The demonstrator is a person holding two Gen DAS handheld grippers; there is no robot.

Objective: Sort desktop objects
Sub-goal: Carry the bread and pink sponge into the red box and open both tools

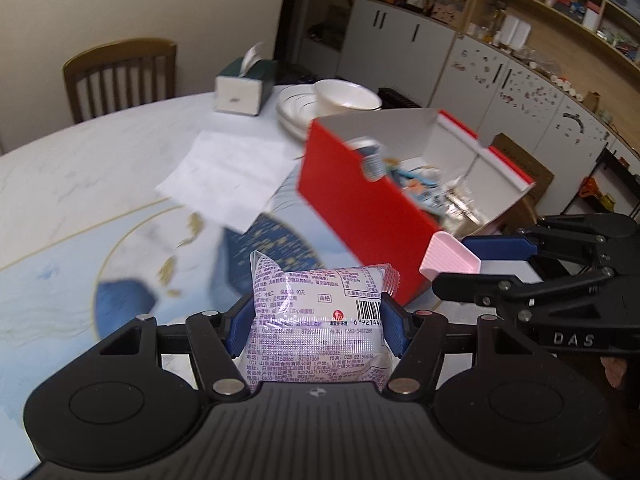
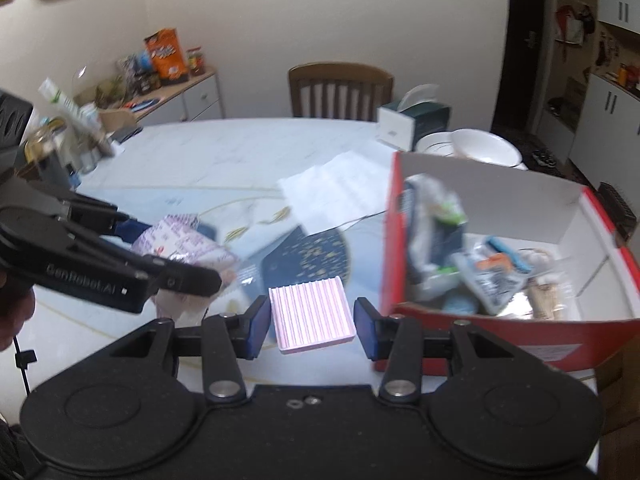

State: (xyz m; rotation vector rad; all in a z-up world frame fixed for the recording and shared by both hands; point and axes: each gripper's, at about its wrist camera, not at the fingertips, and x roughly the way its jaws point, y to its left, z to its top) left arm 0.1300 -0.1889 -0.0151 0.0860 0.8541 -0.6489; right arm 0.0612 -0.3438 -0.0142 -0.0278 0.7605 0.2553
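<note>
Two items held near half-filled red box (image 2: 472, 332): left gripper (image 1: 316, 326) clamps snack packet (image 1: 320, 320); right gripper (image 2: 312, 322) seemingly pinches pink tray (image 2: 310, 312). Neither boxed yet.

Your left gripper (image 1: 318, 322) is tipped downward, its blue pads (image 1: 237, 326) pressed against both sides of the snack packet (image 1: 316, 312) clamped between them. Your right gripper (image 2: 311, 322) sits close on its right, also angled down, with the pink ribbed tray (image 2: 310, 316) between its pads; the left pad (image 2: 256, 330) is against the tray's edge, while a gap shows at the right pad. A bit of your hand (image 2: 18, 316) shows behind the left gripper.
</note>
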